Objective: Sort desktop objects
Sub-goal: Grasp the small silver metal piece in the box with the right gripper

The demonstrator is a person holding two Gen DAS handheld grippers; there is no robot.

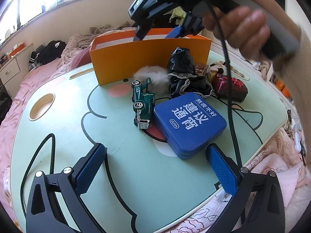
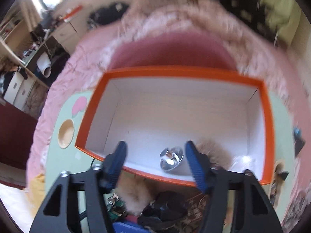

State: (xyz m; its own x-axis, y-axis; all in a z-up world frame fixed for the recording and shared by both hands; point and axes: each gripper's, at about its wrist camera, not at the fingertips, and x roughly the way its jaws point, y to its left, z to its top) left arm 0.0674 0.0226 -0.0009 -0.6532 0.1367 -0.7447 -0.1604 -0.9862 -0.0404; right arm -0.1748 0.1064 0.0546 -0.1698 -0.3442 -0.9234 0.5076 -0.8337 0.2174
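R gripper (image 2: 155, 165) is held over the orange box (image 2: 268, 128), jaws part open, nothing gripped; a silver piece (image 2: 171, 158) is seen lying on the box floor between the fingers. L gripper (image 1: 155, 165) is low over the desk (image 1: 58, 128), jaws wide, empty. Blue case (image 1: 189, 124) lies just ahead-right of L, its corner beside the right finger, so L is nearer. Toy car (image 1: 142, 102) touches the case's left edge, long axis pointing away from L.

The orange box (image 2: 269, 128) stands open-topped, its white floor mostly bare except a shiny metal piece (image 2: 171, 159) near the front wall. In front of it the toy truck (image 1: 142, 104), blue case (image 1: 189, 124) and black cloth (image 1: 182, 71) crowd the worktop (image 1: 64, 128), whose left side lies free.
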